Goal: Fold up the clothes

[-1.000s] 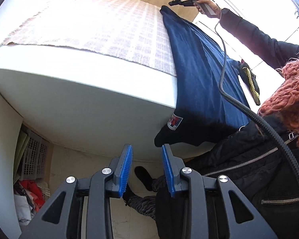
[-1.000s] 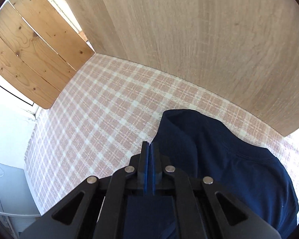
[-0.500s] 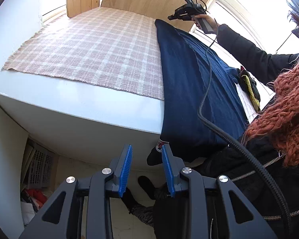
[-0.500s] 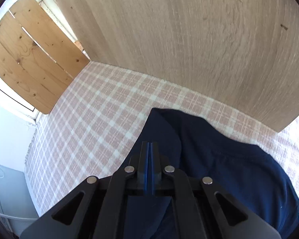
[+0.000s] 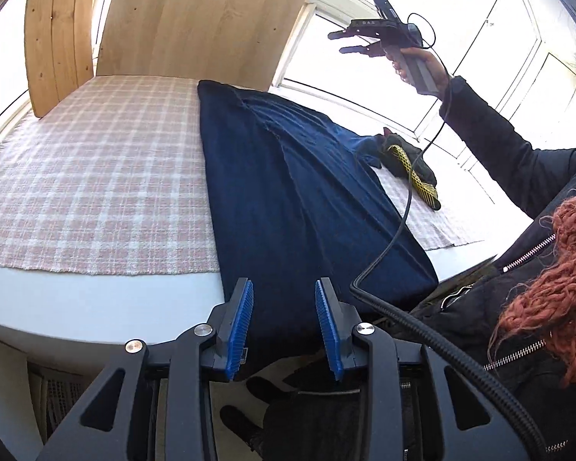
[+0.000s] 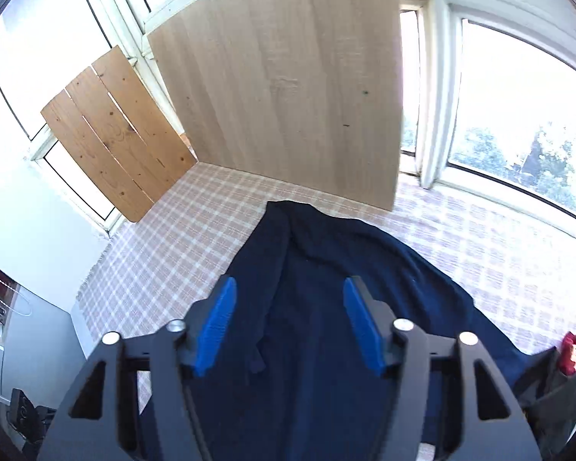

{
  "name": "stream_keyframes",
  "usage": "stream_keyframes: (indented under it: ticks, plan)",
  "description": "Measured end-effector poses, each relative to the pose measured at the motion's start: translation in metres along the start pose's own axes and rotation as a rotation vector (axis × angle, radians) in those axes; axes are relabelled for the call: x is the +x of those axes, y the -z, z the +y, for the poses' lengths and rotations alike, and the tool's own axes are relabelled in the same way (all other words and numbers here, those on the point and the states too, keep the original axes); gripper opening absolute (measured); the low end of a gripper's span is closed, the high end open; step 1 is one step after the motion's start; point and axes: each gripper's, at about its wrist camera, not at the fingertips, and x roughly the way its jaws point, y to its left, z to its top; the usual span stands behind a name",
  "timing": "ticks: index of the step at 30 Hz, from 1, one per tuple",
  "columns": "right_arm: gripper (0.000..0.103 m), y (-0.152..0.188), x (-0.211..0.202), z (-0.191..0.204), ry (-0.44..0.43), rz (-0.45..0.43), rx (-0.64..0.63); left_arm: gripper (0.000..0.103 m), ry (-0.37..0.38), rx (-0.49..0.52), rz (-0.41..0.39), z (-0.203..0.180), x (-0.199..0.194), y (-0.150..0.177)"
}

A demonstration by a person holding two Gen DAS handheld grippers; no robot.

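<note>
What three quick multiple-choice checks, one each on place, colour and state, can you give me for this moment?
1. Where does the navy garment lie?
A. on the checked cloth, its near end over the table's edge
B. in a basket
C. on the floor

2. What colour are the claw pads?
A. red
B. blue
C. yellow

3. What does the right claw hold?
A. the garment
B. a glove
C. nothing

Key: 1 A, the fabric hangs past the white table; 2 B, both pads are blue; 3 C, its jaws are opening with nothing gripped.
</note>
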Motion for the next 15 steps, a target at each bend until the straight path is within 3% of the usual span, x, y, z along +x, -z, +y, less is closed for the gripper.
stream_keyframes:
  ticks: [3, 7, 11, 15]
  plan:
    - [0.074, 0.048, -0.032, -0.038, 0.190, 0.052, -0.003, 0.033, 0.049, 0.075, 0.034, -0.026, 0.030, -0.002]
    - [0.074, 0.103, -0.037, -0.095, 0.379, 0.149, -0.006, 0.033, 0.074, 0.150, 0.086, -0.073, 0.077, -0.006]
    - [0.074, 0.128, -0.006, -0.153, 0.385, 0.216, 0.029, 0.033, 0.129, 0.192, 0.121, -0.132, 0.127, -0.007]
    - [0.074, 0.127, 0.044, -0.202, 0.350, 0.273, -0.011, 0.033, 0.112, 0.244, 0.174, -0.197, 0.178, -0.004]
